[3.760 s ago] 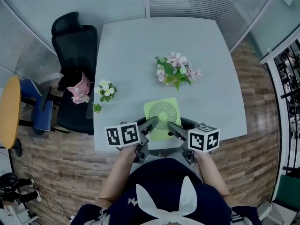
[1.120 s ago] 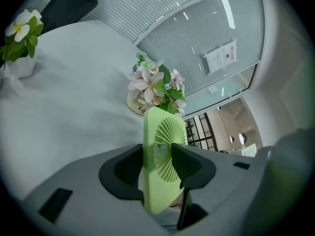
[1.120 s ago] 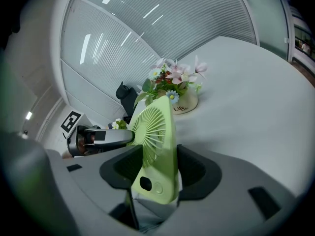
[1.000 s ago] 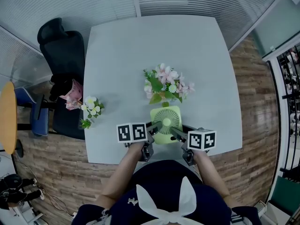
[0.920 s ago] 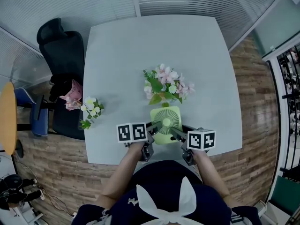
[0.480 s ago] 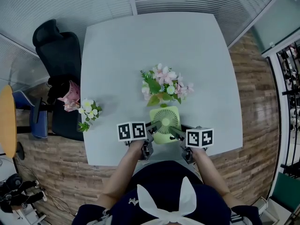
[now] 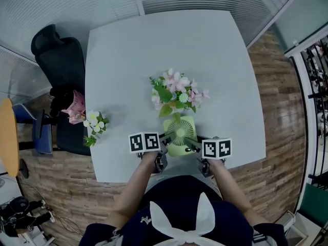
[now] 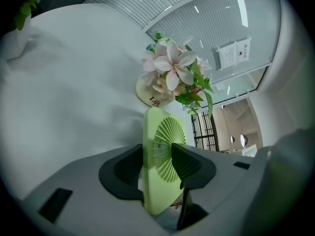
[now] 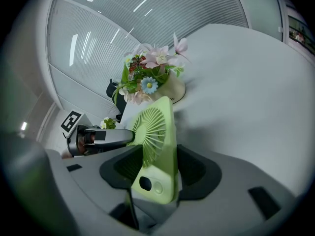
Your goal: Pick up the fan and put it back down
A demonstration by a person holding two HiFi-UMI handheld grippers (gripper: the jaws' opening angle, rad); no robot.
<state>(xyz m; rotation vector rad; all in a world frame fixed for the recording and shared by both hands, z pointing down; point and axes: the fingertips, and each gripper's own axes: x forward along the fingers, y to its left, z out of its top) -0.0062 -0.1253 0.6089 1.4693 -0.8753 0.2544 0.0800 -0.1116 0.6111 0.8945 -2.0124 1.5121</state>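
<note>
**Left hand-held gripper** (image 7: 166, 140): forearm reaches in from the near edge and slopes downward. The jaws are clamped on the fan's left side, one pad on each face.

**Right hand-held gripper** (image 7: 193, 144): mirrored pose, clenched on the right side.

**Fan** (image 7: 180, 133): pale green plastic, a flat rounded square with a radial grille. It is held upright between both grippers over the counter's (image 7: 133, 60) near edge, just beside the flower pot (image 7: 177, 93) (whether the base touches down cannot be told).

**View notes:** only the right gripper view shows the fan's dark round button, below the grille. Only the head view shows the black chair (image 7: 56, 55) far left and the small flower sprig (image 7: 93, 126) at the counter's left edge.
</note>
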